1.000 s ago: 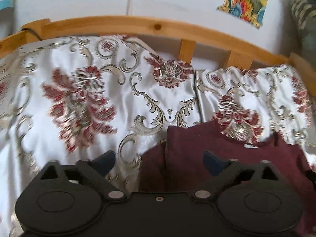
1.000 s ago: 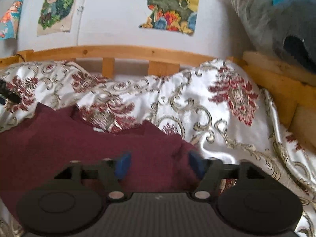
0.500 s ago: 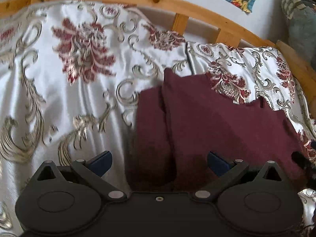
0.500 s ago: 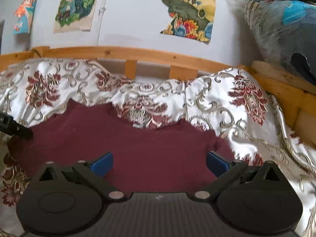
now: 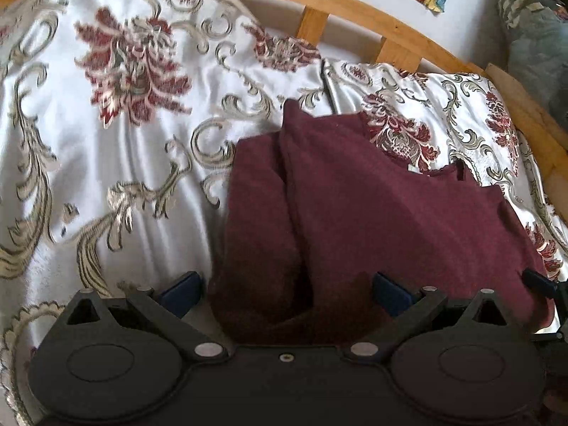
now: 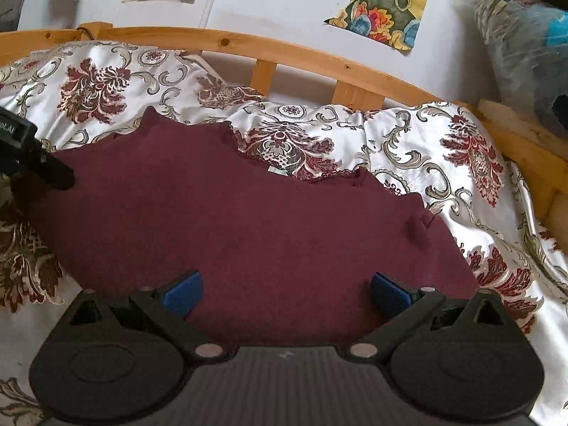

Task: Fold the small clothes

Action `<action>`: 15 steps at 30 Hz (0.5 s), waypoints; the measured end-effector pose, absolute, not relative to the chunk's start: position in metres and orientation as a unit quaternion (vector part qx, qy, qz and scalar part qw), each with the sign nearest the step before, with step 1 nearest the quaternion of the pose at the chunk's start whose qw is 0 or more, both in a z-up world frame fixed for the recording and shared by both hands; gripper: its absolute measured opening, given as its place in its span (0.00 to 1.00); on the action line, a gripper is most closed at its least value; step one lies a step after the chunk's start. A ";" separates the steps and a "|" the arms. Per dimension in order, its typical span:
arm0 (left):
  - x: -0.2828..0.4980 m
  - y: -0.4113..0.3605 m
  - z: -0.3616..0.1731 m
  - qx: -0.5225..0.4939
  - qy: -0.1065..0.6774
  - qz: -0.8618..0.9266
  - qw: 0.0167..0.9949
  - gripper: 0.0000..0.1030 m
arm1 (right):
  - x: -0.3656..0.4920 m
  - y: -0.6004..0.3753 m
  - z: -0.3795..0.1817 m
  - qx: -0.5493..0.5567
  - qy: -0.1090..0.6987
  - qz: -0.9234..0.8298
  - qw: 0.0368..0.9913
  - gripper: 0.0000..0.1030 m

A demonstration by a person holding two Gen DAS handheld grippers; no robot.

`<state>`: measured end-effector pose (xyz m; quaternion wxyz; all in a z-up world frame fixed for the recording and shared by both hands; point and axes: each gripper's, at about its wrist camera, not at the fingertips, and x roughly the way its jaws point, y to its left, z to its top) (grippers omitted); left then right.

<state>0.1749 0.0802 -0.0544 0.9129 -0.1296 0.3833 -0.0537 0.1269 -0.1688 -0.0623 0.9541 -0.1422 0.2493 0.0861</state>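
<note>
A maroon knit garment [image 6: 248, 220] lies spread on the floral bedspread, neckline toward the headboard. In the left wrist view the garment [image 5: 372, 213] shows its left sleeve folded alongside the body. My left gripper [image 5: 287, 289] is open and empty, just above the garment's near left edge. My right gripper [image 6: 287, 289] is open and empty, above the garment's lower middle. The left gripper's fingers [image 6: 35, 163] show at the left edge of the right wrist view, at the garment's left side.
A white bedspread [image 5: 106, 142] with red and gold flowers covers the bed. A wooden slatted headboard [image 6: 284, 53] curves behind it against a white wall with pictures. A grey-blue bundle [image 6: 525, 53] sits at the far right.
My right gripper opened and let go of the garment, then pulled back. My left gripper stayed open and tilted down over the garment. The garment now lies flat.
</note>
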 end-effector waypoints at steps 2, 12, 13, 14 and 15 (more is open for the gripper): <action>0.172 0.077 -0.050 -0.117 0.367 -0.054 0.921 0.99 | 0.126 -0.168 -0.063 -0.145 0.247 0.085 0.954 1.00; 0.187 0.066 -0.046 -0.084 0.358 -0.091 0.926 0.99 | 0.127 -0.171 -0.063 -0.138 0.251 0.088 0.954 1.00; 0.191 0.066 -0.048 -0.082 0.362 -0.089 0.924 0.97 | 0.128 -0.172 -0.063 -0.137 0.251 0.089 0.954 1.00; 0.194 0.067 -0.049 -0.082 0.366 -0.087 0.923 0.96 | 0.127 -0.172 -0.063 -0.135 0.251 0.089 0.954 1.00; 0.196 0.069 -0.051 -0.085 0.370 -0.088 0.921 0.92 | 0.128 -0.172 -0.063 -0.134 0.252 0.089 0.954 1.00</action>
